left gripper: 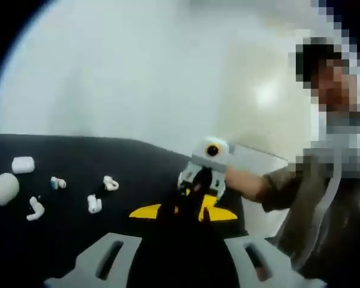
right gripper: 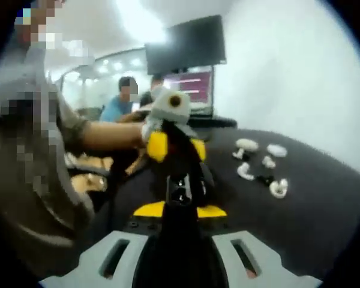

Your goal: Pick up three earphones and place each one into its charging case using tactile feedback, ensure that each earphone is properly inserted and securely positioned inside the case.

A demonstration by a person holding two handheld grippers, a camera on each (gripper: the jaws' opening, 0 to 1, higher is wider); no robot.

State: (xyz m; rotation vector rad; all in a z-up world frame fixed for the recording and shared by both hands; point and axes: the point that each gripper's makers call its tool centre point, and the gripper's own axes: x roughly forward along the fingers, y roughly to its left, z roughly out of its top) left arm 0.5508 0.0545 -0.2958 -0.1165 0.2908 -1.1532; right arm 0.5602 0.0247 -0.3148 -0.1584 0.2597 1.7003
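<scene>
Left gripper (right gripper: 168,144) and right gripper (left gripper: 201,180) face each other — raised, forearms bare, jaw gaps unclear

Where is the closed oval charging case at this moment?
In the left gripper view, the closed oval case lies at the far left on the black table, below the smaller white case and beside an earphone.

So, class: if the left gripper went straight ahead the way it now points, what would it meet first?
Most likely the right gripper, which faces it just ahead over the black table. The earphones lie off to the side. Depth is uncertain.
</scene>
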